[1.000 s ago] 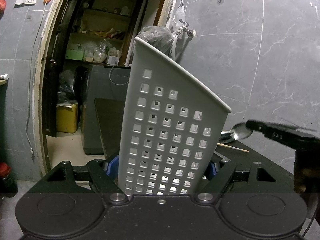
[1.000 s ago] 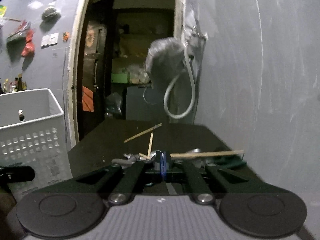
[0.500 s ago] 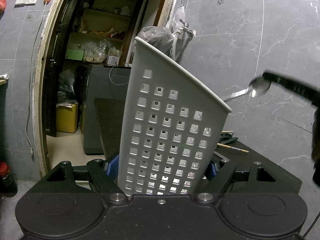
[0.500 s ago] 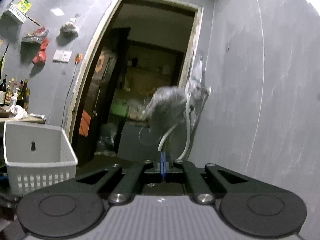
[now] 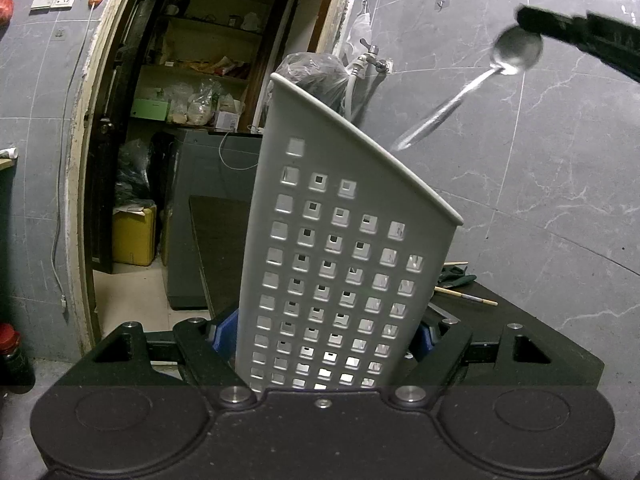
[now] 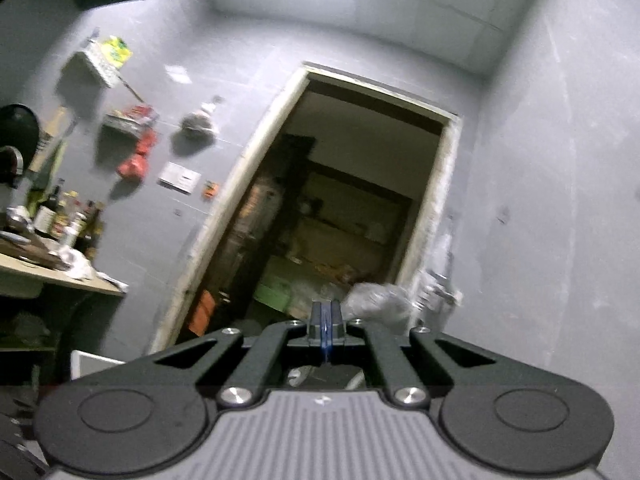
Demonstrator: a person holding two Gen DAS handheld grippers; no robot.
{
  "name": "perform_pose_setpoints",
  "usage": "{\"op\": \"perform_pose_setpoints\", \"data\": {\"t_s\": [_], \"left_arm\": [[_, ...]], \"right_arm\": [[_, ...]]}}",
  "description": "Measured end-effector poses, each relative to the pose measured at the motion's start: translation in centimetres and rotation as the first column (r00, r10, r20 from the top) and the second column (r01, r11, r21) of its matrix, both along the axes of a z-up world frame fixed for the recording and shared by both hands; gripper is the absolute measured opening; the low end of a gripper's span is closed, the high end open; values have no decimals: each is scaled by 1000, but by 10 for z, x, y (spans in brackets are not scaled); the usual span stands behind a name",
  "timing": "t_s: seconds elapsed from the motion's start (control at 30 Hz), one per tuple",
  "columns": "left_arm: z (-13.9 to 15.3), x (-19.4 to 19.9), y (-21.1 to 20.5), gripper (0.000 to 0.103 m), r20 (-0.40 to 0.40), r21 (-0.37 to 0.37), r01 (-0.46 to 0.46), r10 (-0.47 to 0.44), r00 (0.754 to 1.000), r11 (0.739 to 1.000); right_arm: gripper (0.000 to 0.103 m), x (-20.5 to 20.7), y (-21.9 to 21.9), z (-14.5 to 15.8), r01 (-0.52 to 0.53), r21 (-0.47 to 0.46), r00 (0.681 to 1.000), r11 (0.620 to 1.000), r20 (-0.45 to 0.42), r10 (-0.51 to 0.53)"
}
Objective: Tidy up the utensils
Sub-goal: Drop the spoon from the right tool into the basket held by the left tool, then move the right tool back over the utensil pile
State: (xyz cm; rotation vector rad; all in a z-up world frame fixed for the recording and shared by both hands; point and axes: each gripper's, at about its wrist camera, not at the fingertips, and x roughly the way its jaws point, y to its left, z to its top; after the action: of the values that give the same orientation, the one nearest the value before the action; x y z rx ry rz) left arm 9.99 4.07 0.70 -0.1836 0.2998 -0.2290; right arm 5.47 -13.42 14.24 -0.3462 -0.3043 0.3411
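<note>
A metal spoon (image 5: 472, 92) is carried in the air at about 1 o'clock in the left wrist view, well above the dark table (image 5: 520, 312). Its long axis runs diagonally: the bowl is uppermost at 2 o'clock, tucked against the black tip of the right gripper (image 5: 532, 24), and the handle points down toward 8 o'clock, ending just above the slanted rim of the white perforated basket (image 5: 340, 264). The handle end is not seen to touch the rim.

The basket is clamped between the blue-padded fingers (image 5: 224, 332) of the left gripper (image 5: 324, 336), which are spread wide around its lower walls. It is held tilted, with one corner raised toward 12 o'clock.

In the right wrist view the jaws of the right gripper (image 6: 326, 324) are pressed together, the blue pads meeting; the spoon itself cannot be made out there, and the view is blurred.

A wooden chopstick (image 5: 466, 295) lies on the table at 3 o'clock of the basket, beside a dark green thing that is too unclear to name.

No brand, label or legible writing is found on the spoon, basket or grippers.
</note>
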Motion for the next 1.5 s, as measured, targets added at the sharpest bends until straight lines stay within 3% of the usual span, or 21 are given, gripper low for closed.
{"op": "perform_pose_setpoints", "data": {"t_s": [0.2, 0.47, 0.7, 0.73, 0.87, 1.0, 1.17, 1.37, 1.5], "left_arm": [[0, 0, 0, 81, 0, 0, 1, -1, 1000, 1000], [-1, 1, 0, 80, -5, -5, 2, -2, 1000, 1000], [-1, -1, -1, 80, -5, -6, 2, -2, 1000, 1000], [-1, -1, -1, 80, -5, -6, 2, -2, 1000, 1000], [-1, -1, -1, 80, -5, -6, 1, -1, 1000, 1000], [-1, -2, -2, 80, -6, -3, -2, 2, 1000, 1000], [-1, -1, 0, 80, -6, -5, 1, -1, 1000, 1000], [-1, -3, 0, 80, -7, -1, 2, -2, 1000, 1000], [1, -3, -1, 80, -8, -1, 1, -1, 1000, 1000]], "right_arm": [[0, -5, 32, -9, -105, -69, 994, 992, -37, 102], [0, 8, 50, -27, -145, -93, 982, 985, -137, 131], [3, 20, 34, -32, -113, -1, 978, 994, -178, 111], [7, 22, 28, -31, -96, 19, 978, 995, -183, 98], [47, 32, -1, -35, -19, 116, 970, 993, -237, 46], [59, 41, -34, -47, 56, 223, 956, 973, -294, 13], [85, 52, -70, -78, 124, 335, 925, 934, -379, 13], [100, 63, -100, -122, 147, 458, 871, 877, -480, 105], [103, 70, -114, -145, 151, 528, 830, 835, -527, 183]]}}
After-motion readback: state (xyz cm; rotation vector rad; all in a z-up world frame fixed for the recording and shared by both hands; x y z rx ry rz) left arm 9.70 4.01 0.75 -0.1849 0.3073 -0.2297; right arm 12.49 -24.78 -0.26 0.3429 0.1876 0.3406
